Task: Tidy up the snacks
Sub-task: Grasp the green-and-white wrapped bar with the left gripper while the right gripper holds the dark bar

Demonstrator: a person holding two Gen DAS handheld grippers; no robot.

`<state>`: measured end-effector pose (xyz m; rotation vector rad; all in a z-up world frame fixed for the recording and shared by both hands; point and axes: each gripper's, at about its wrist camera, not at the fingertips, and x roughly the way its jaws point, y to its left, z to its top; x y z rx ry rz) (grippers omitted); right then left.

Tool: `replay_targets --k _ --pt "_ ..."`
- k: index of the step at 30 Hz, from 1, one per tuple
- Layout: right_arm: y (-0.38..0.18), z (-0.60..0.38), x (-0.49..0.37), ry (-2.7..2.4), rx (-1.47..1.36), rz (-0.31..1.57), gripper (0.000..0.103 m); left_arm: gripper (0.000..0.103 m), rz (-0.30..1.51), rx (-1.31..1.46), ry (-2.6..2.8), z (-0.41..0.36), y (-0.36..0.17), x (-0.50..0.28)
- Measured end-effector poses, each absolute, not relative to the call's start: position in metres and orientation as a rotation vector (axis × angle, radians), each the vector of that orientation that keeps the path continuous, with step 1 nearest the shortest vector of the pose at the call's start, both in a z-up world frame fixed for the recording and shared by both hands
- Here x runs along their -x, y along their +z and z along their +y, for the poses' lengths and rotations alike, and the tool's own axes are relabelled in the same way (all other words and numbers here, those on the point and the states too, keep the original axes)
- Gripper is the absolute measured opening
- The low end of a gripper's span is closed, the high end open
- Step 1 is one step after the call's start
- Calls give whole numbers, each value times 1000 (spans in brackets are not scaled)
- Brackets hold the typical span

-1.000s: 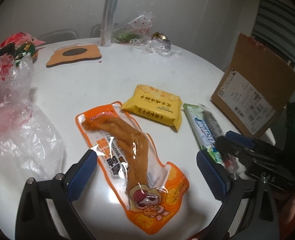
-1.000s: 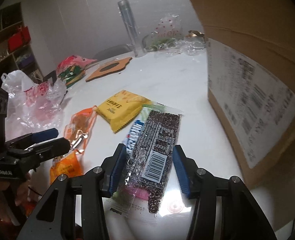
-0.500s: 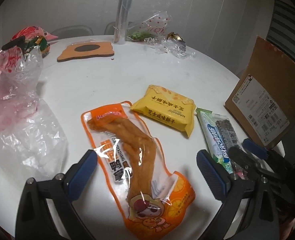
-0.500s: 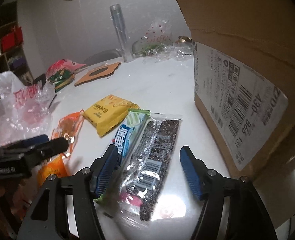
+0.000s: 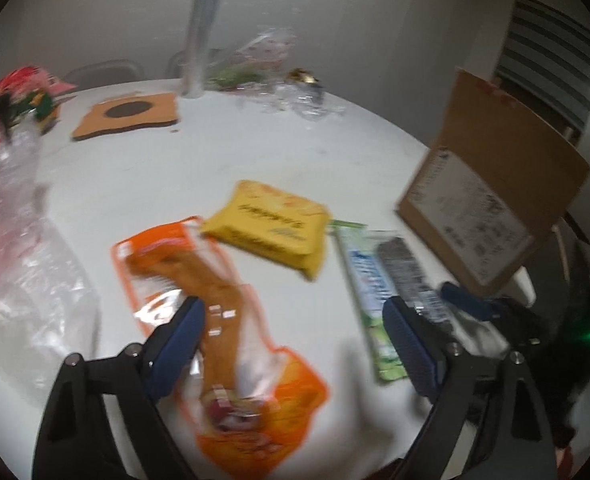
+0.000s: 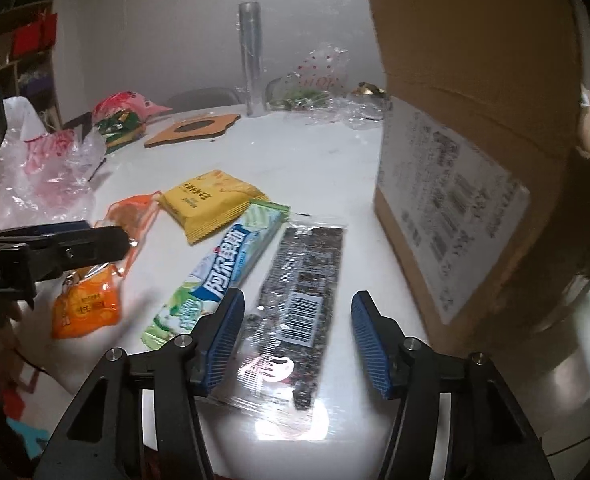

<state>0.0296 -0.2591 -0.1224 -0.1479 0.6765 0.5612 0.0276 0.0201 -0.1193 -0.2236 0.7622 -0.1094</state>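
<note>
Several snack packs lie on the white round table (image 6: 315, 168). An orange pack (image 5: 215, 312) lies under my open, empty left gripper (image 5: 295, 344); it also shows in the right wrist view (image 6: 91, 304). A yellow pack (image 5: 271, 228) (image 6: 211, 200) lies beyond it. A green-white pack (image 6: 223, 268) (image 5: 371, 292) and a dark seaweed pack (image 6: 299, 300) (image 5: 407, 276) lie side by side. My right gripper (image 6: 295, 340) is open, its jaws standing either side of the seaweed pack's near end. An open cardboard box (image 6: 475, 160) (image 5: 483, 208) stands at the right.
Crumpled clear and pink plastic bags (image 5: 11, 240) lie at the left edge. A clear tube (image 6: 251, 60), a brown coaster (image 6: 191, 128), red-green snack bags (image 6: 123, 120) and loose cellophane (image 6: 327, 92) sit at the back.
The right gripper has opened and let go of the seaweed pack, which now lies flat on the table. The left gripper has swung right; its view is blurred.
</note>
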Motion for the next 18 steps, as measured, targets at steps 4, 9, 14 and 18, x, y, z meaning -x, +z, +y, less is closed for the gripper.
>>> replay_targets --k 4,9,14,18 --pt "-126 -250 -25 538 194 654 42 77 781 201 -176 -1 -119 -32" --pt "-125 -263 -18 536 186 658 42 63 819 179 -241 -22 -124 -42" --pt "-125 -276 -13 545 197 653 42 44 848 130 -253 -43 -127 -59" --pt "-126 -282 -13 517 182 640 44 33 861 95 -223 -49 -131 -67"
